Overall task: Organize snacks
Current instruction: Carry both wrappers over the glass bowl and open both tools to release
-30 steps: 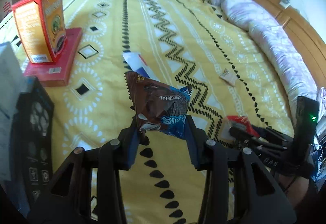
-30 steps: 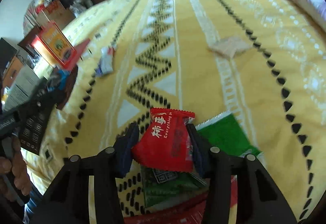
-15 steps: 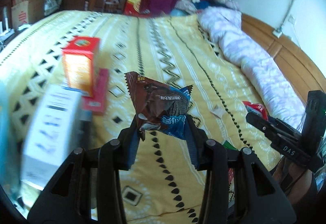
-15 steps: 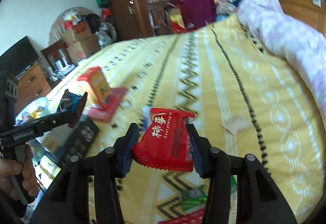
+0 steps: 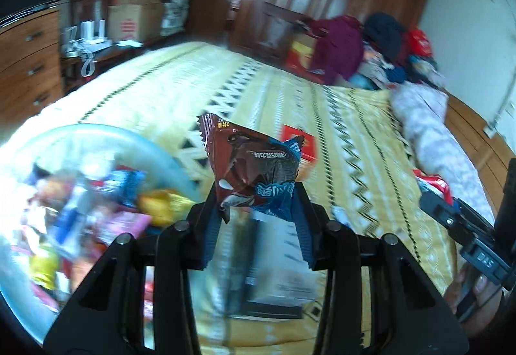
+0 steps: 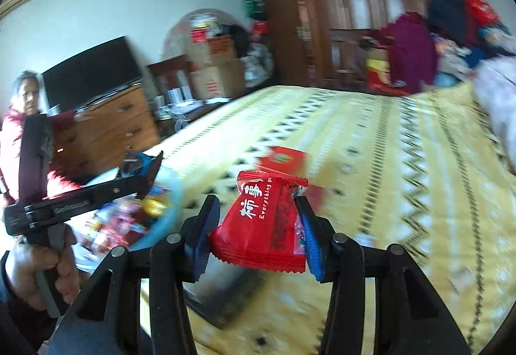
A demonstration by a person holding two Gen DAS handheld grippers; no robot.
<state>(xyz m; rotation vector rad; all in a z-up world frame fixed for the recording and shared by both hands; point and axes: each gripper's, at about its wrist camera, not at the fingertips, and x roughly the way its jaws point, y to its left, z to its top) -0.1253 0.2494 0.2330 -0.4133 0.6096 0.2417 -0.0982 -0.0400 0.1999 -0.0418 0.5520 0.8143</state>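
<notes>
My left gripper [image 5: 256, 209] is shut on a brown and blue snack packet [image 5: 254, 164], held up above the yellow patterned bed [image 5: 338, 116]. To its lower left lies a light blue bowl [image 5: 142, 143] full of mixed wrapped snacks. My right gripper [image 6: 258, 226] is shut on a red snack packet [image 6: 261, 222] with white characters. In the right wrist view the left gripper [image 6: 142, 174] shows at the left, over the same bowl [image 6: 174, 203]. In the left wrist view the right gripper [image 5: 451, 213] shows at the right edge, a hand under it.
A red box [image 6: 283, 159] stands on the bed beyond the packets. A dark flat box [image 6: 222, 293] and a pale box [image 5: 277, 274] lie near the bed's front edge. A wooden dresser [image 6: 106, 129], cardboard boxes, a wardrobe and a clothes pile ring the bed. A person in red [image 6: 19, 142] sits at the left.
Both grippers have risen and swung left with their packets still held. The snack bowl has come into view at the left, and the loose snacks on the bed have dropped out of sight.
</notes>
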